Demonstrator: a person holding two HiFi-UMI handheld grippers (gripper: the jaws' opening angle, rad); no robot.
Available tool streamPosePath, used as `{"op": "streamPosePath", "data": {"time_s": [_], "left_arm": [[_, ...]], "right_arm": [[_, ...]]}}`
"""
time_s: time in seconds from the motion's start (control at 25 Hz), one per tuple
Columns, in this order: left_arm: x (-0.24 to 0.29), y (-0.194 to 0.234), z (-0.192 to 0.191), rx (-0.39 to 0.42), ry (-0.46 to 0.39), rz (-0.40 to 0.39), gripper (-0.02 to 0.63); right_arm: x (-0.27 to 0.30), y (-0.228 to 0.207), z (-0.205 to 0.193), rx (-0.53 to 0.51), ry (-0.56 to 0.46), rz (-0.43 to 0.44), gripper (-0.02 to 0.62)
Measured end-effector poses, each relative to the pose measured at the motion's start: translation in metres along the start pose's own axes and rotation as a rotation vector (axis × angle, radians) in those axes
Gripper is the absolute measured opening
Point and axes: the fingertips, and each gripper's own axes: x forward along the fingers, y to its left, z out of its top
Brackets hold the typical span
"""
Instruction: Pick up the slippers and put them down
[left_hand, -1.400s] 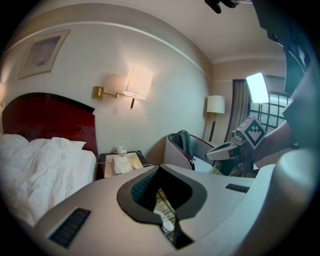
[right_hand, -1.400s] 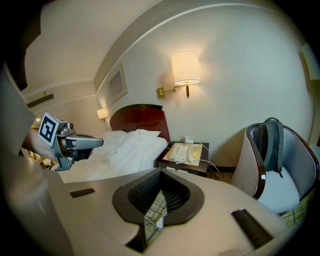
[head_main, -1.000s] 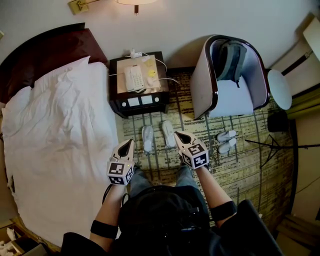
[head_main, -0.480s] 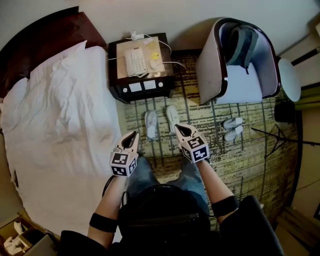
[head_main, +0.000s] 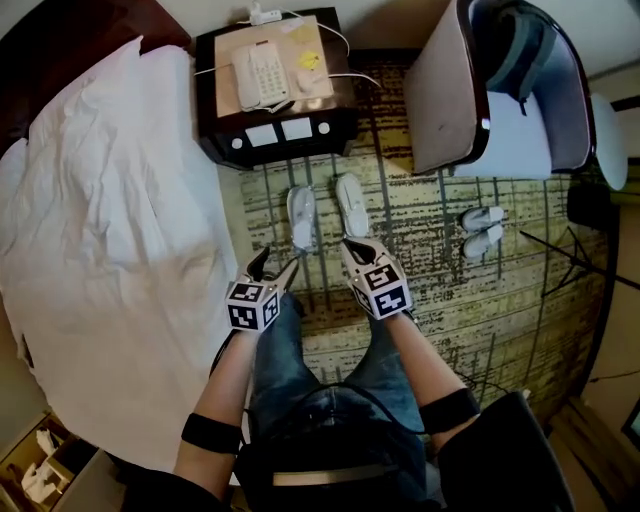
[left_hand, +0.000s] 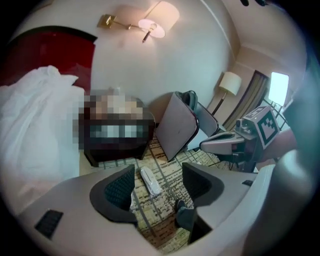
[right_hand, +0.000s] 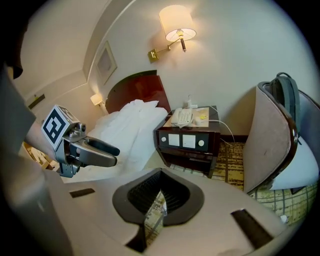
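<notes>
Head view shows the left slipper and the right slipper lying side by side on the patterned carpet just in front of the nightstand, neither yet touched. The left gripper is held near the heel of the left slipper with its jaws apart and nothing gripped; a slipper is seen on the carpet through the gap. The right gripper is held near the heel of the right slipper with its jaws pressed together and empty. For the pick-up to be done well, the right jaws should be opened before the slipper is reached. Each gripper should then be lowered until one pad sits on either side of its slipper's edge, and only then closed, so that the soft slipper is not pushed along the carpet. Compared with a second earlier, both grippers have been brought lower and nearer the slippers, the body has been bent forward, and the left jaws, then shut, have just been opening.
</notes>
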Motion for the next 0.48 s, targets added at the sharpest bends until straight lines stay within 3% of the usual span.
{"op": "streamPosePath", "data": {"time_s": [0.24, 0.4, 0.48], "left_arm": [[0.087, 0.051, -0.075, -0.056, 0.090, 0.026, 0.364], [0.155, 0.092, -0.126, -0.071, 0.133, 0.052, 0.464], [0.194, 0.111, -0.153, -0.081, 0.150, 0.061, 0.474]], "right_arm": [[0.085, -0.025, -0.061, 0.021, 0.047, 0.010, 0.002], [0.151, -0.047, -0.101, 0.043, 0.056, -0.006, 0.003], [0.184, -0.060, -0.126, 0.051, 0.066, -0.013, 0.003]]}}
